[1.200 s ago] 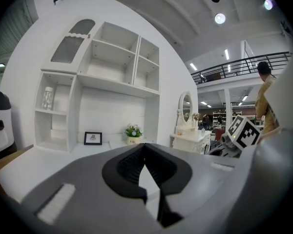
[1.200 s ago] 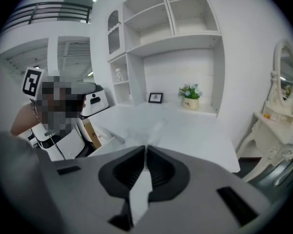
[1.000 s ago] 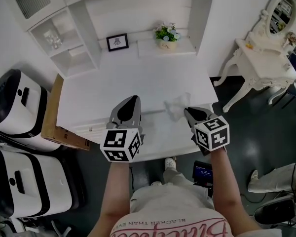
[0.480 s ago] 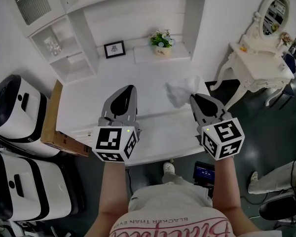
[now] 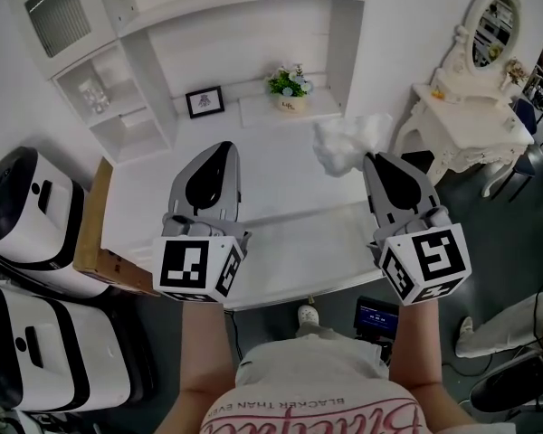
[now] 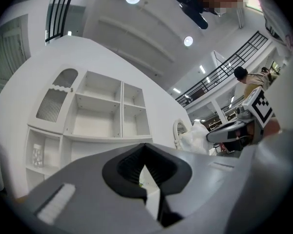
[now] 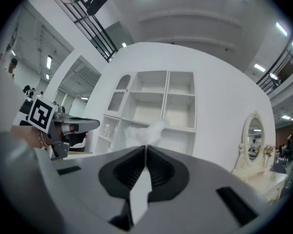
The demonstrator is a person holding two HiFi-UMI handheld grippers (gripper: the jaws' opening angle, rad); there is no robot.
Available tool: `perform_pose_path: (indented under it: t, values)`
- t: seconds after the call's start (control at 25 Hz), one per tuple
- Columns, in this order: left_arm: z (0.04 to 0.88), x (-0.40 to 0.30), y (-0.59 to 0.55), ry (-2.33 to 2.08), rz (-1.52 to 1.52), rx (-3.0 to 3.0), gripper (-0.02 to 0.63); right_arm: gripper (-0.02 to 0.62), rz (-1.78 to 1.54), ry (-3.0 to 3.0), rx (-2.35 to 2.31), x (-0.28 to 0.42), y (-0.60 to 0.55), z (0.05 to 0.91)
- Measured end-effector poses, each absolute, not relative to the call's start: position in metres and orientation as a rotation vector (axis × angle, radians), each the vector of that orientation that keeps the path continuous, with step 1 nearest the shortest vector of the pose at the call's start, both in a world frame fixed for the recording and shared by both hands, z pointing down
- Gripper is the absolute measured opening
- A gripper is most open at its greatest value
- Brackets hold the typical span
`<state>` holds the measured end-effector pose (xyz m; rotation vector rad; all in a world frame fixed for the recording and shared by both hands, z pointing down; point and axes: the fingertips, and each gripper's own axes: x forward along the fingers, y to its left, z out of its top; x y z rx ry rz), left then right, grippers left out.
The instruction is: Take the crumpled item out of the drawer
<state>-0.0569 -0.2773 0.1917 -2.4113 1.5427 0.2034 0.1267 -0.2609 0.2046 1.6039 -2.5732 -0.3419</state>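
The crumpled item is a wad of white paper pinched at the tip of my right gripper, held up above the white desk. In the right gripper view the wad sticks out past the shut jaws. Below both grippers, the drawer stands pulled out at the desk's front edge. My left gripper hovers to the left at about the same height, its jaws shut with nothing between them. The left gripper view also catches the wad at the right.
A framed picture and a potted plant stand at the back of the desk under white shelves. A white dressing table with a mirror stands at the right. White machines and a cardboard box sit at the left.
Both grippers have risen away from the desk front. The right one has carried the crumpled paper up from the drawer's level and farther back.
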Motion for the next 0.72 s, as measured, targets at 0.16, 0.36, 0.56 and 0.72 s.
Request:
perform_pose_path:
  t: [0.16, 0.36, 0.56, 0.72]
  values:
    - [0.183, -0.055, -0.273, 1.517, 0.215, -2.376, 0.008, 0.017, -0.373, -2.558, 1.648, 0.134, -0.257, 0.197]
    - [0.178, -0.056, -0.271, 1.511, 0.228, -2.361, 0.008, 0.015, -0.395, -2.554, 1.681, 0.138, -0.254, 0.192]
    - [0.178, -0.057, -0.272, 1.517, 0.230, -2.359, 0.008, 0.012, -0.402, -2.546, 1.697, 0.141, -0.254, 0.191]
    - [0.175, -0.057, -0.274, 1.525, 0.230, -2.357, 0.008, 0.012, -0.405, -2.545, 1.698, 0.142, -0.256, 0.186]
